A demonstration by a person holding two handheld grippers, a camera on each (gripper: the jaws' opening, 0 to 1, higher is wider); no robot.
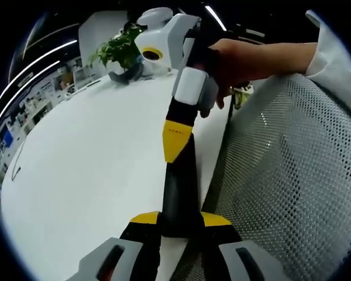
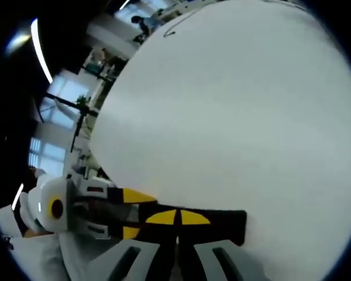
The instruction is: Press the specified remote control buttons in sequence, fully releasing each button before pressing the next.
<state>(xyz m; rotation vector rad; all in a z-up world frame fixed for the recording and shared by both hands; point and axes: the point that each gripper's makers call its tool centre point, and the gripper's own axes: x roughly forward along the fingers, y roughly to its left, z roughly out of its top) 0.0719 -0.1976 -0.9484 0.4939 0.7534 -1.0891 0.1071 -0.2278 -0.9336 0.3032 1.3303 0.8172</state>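
We hold the black remote (image 1: 180,187) clamped in the left gripper (image 1: 180,231) over the white table (image 1: 82,170); the right gripper (image 2: 176,225), jaws together, rests its yellow tips on the remote's face; pressing off-centre could, we judge, catch a neighbouring button or twist the remote loose; a mesh chair (image 1: 292,175) stands just beside.

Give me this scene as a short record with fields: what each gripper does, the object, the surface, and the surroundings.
object: black slim remote control
left gripper: shut on the remote's near end, holding it above the table
right gripper: jaws shut, yellow tips on the remote's face, held by a hand
button pressed: cannot tell
surface: white table
surroundings: green potted plant, grey mesh chair
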